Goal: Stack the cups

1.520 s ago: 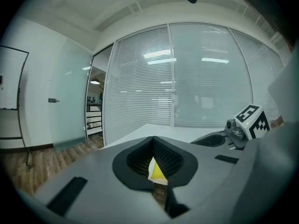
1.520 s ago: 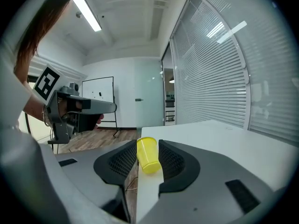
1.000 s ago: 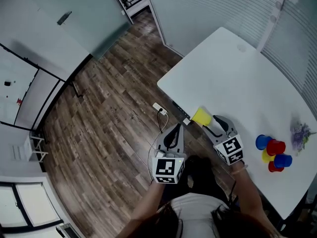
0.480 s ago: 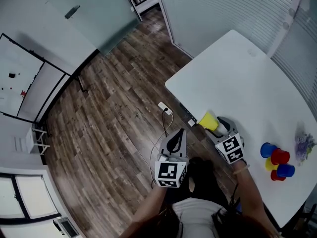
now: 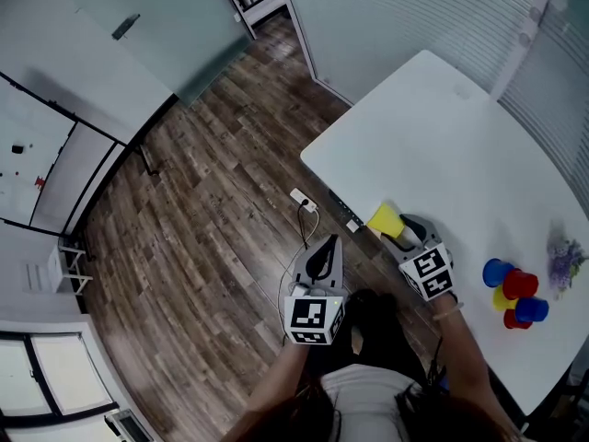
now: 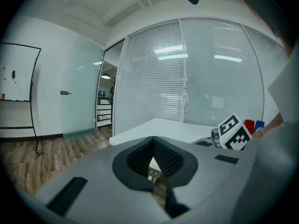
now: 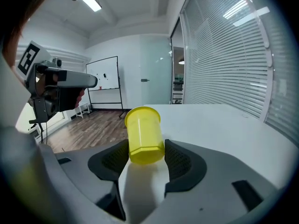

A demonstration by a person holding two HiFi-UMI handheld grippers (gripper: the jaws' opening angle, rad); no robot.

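Closing tool: the right tool (image 7: 145, 158) has just been drawing its jaws in; the yellow cup (image 7: 144, 134) stands between them, both pads seemingly pressed on its near end.
Yellow cup: tilted, its far end pointing away from the tool, low over the white surface (image 5: 442, 145) close to the floor-side edge. Whether it rests there or is lifted clear cannot be told.
Idle tool: the left tool (image 6: 153, 160) hangs off the surface over the wood floor (image 5: 221, 201), jaws pressed together, nothing in them.
Other cups: a cluster of blue, red and yellow cups (image 5: 518, 285) sits well apart on the same surface, at the person's right, near a small purple object (image 5: 563, 260).
Step in hand: by appearances, securing the yellow cup to carry it to the cluster.
Doing it well: the hold looks low on the cup, so a firm, square pinch and a steady carry should guard against a swing or slip. The cluster is crowded and could topple if nudged.
Head view only: the stretch between cup and cluster, and how near the cup lies to the surface's edge.
Right gripper view only: the pads against the cup's sides.
Left gripper view only: that tool's jaws, closed on nothing.
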